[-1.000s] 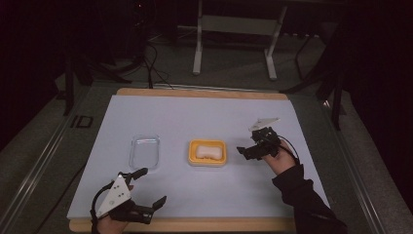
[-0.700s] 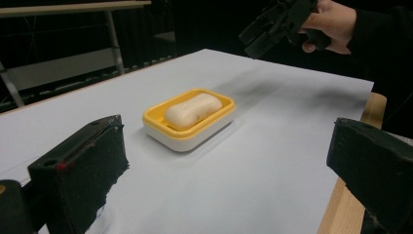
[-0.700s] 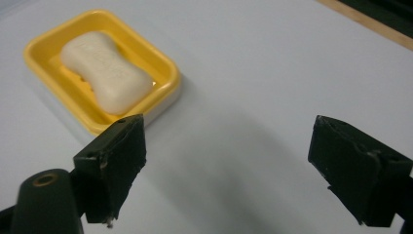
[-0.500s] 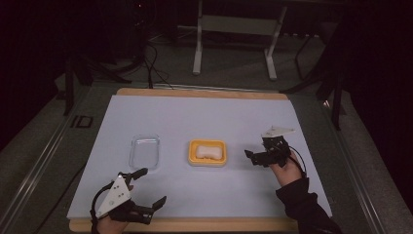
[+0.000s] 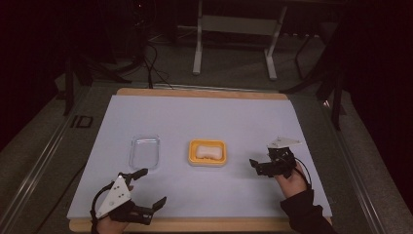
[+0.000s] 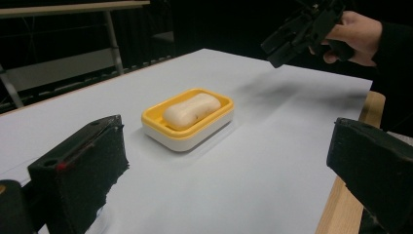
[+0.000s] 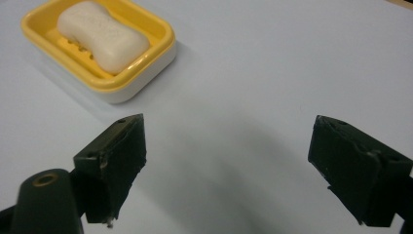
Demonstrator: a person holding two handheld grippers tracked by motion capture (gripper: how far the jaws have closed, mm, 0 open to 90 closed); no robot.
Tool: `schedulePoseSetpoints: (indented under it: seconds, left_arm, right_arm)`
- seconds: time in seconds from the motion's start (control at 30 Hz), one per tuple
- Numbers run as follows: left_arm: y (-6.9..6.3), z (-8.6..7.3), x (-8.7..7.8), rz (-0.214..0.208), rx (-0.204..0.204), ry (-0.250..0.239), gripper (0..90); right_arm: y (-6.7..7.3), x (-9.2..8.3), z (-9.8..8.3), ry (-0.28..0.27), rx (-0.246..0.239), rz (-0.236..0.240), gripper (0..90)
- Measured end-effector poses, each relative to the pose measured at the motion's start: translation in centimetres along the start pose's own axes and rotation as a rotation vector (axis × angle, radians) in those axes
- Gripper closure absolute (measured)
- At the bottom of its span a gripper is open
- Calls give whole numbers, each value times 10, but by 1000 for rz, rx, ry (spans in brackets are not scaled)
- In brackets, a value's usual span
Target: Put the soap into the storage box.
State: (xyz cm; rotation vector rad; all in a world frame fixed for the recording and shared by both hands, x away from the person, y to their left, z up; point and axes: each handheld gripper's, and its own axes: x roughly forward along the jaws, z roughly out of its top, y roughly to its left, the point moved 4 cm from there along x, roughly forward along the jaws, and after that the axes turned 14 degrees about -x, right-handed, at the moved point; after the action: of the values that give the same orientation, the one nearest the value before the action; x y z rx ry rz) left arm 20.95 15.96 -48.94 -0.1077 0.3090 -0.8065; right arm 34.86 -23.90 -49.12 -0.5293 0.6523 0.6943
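Bench point(image 5: 195, 112) has white sheet over wood edge, dark room, metal stand point(image 5: 234, 29) behind; left tongs point(image 5: 148, 187) and right tongs point(image 5: 257, 165) both released

Black tongs point(image 5: 261, 166), grey three-cornered plates, dark sleeve point(image 5: 306, 214).

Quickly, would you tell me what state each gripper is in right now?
Left gripper: open, holding nothing.
Right gripper: open, holding nothing.

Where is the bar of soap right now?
The soap lies in the yellow dish mid-table in the high view, right of the clear lid.
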Motion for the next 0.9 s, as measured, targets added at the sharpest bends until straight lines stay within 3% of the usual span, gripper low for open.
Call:
schedulePoseSetpoints:
  seconds: [0.5,0.9]
  left_arm:
    - [-1,0,1,-3,3,8,11]
    - [-2,-1,1,-10,5,12,12]
  right_arm:
    - [4,-8,-25,-13,53,-26,138]
    - [2,-6,-25,-27,61,-27,138]
